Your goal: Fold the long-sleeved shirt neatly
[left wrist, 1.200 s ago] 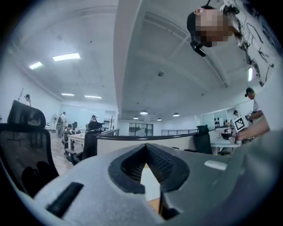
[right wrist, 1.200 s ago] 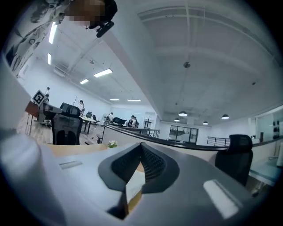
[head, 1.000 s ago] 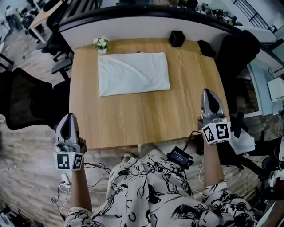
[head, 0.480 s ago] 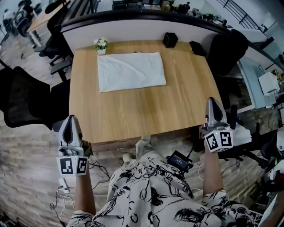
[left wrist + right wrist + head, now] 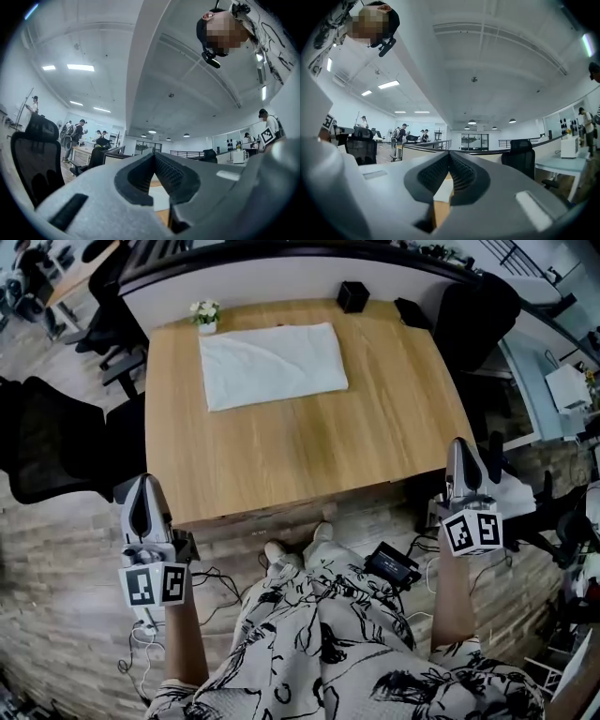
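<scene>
Right gripper view & left gripper view are catching mostly ceiling & office; the shirt (image 5: 443, 190) is peeking out only as a pale sliver behind the jaws. Head view is showing it whole: white, folded into a flat rectangle, lying on the table's (image 5: 309, 446) far side. Left gripper (image 5: 142, 486) & right gripper (image 5: 458, 444) are hovering by the near corners, both closed, holding nothing.

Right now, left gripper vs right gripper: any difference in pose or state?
Place: the left gripper hangs outside the table's near-left corner, over the floor; the right gripper is at the near-right corner, its tip at the table's edge. In the head view the left gripper sits lower in the picture than the right gripper. Shared: both shut, nothing between the jaws, both well short of the white shirt.
</scene>
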The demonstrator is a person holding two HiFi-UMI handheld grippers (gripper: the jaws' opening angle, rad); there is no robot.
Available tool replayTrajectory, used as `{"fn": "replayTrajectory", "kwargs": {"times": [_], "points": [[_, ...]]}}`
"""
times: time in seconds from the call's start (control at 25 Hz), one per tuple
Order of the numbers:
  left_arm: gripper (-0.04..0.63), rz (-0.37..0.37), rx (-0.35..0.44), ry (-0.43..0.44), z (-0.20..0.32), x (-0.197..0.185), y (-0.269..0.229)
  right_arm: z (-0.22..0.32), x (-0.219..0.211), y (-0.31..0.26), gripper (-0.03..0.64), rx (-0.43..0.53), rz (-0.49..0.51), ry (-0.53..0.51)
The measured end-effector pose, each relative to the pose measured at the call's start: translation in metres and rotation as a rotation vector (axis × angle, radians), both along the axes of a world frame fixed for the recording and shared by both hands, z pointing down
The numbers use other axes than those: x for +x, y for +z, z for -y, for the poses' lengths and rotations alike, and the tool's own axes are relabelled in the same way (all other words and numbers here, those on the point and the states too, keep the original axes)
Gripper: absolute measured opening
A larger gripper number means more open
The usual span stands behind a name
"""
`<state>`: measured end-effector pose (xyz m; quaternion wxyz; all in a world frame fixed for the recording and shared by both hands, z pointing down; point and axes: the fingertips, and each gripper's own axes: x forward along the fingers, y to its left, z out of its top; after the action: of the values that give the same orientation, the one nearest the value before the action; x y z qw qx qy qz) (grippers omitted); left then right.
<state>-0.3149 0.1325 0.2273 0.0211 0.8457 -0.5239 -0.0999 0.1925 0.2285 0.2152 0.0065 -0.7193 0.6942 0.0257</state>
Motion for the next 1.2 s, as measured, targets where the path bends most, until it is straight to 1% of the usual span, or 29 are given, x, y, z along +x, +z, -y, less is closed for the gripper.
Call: {"fn": "replayTrajectory", "kwargs": {"times": [0.12,0.2,0.32,0.44,0.52,0.68,0.88,1.04,1.2], "points": [[-0.002,0.043,0.01,-0.036,-0.007,-0.001,-0.009,0.0,0.003,-0.003,0.009,0.02,0.014,-0.019],[0.003,0.065,0.0,-0.054,-0.009,0.002,-0.01,0.003,0.008,-0.007,0.009,0.041,0.016,-0.042],[0.003,0.055,-0.024,-0.048,-0.013,0.016,-0.003,0.009,0.02,-0.012,0.009,0.057,0.021,-0.056],[0.003,0.086,-0.051,-0.08,-0.021,0.02,0.005,0.016,0.025,-0.013,0.009,0.063,0.031,-0.079],[0.003,0.089,-0.06,-0.106,-0.025,0.02,0.006,0.017,0.028,-0.013,0.009,0.065,0.03,-0.097],[0.003,0.098,-0.035,-0.163,-0.027,0.012,-0.004,0.024,0.035,-0.015,0.009,0.069,0.005,-0.129],[0.003,0.161,0.008,-0.21,-0.03,0.001,-0.016,0.022,0.046,-0.014,0.009,0.06,-0.025,-0.135],[0.003,0.191,0.01,-0.247,-0.031,-0.008,-0.016,0.021,0.052,-0.011,0.009,0.072,-0.016,-0.127],[0.003,0.206,0.015,-0.261,-0.035,-0.015,-0.015,0.016,0.061,-0.005,0.009,0.062,-0.001,-0.104]]}}
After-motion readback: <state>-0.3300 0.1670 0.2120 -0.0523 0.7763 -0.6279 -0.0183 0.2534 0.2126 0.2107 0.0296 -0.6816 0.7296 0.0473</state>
